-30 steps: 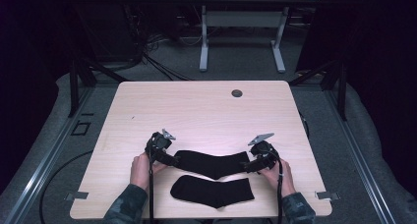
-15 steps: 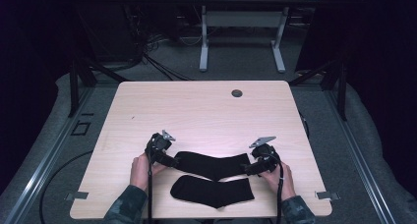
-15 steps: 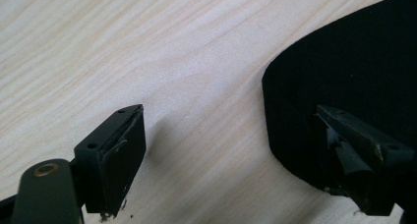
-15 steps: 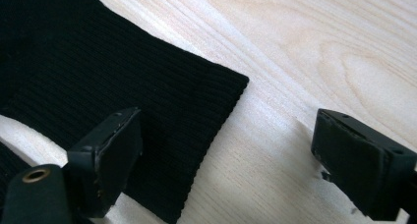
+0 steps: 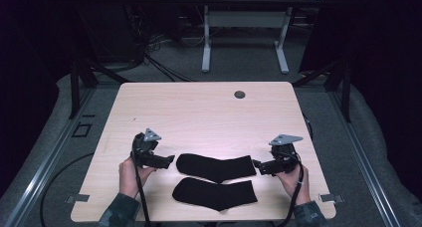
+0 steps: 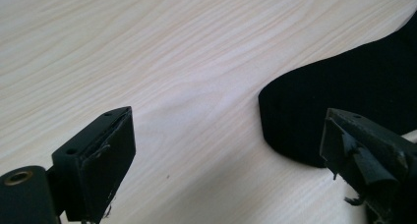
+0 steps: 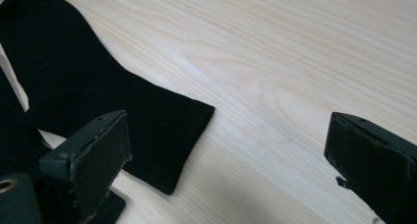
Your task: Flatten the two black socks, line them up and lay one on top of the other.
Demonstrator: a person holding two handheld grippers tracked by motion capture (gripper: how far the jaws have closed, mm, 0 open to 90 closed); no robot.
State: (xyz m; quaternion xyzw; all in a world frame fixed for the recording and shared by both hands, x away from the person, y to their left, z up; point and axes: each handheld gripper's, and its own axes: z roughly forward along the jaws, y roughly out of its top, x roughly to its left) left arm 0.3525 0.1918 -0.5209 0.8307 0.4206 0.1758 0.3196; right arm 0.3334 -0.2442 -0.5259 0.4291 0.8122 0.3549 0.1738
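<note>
Two black socks lie flat near the front edge of the pale wooden table (image 5: 199, 112), the far sock (image 5: 214, 167) just behind the near sock (image 5: 216, 193). My left gripper (image 5: 169, 161) hovers just off the far sock's rounded left end, and my right gripper (image 5: 256, 164) just off its cuff end. In the left gripper view the gripper (image 6: 227, 121) is open over bare wood, the sock's end (image 6: 344, 96) ahead to the right. In the right gripper view the gripper (image 7: 227, 130) is open, the cuff (image 7: 123, 101) to the left. Both pairs of jaws have just been opening, with nothing between them.
A small round grommet hole (image 5: 240, 94) sits near the table's far edge. Behind the table stand another desk's white legs (image 5: 206, 43) and loose cables (image 5: 149, 57) on the grey floor. Dark frame rails run along both sides.
Both grippers have pulled outward off the ends of the far sock and risen a little. The sock now lies free and flat on the table.
</note>
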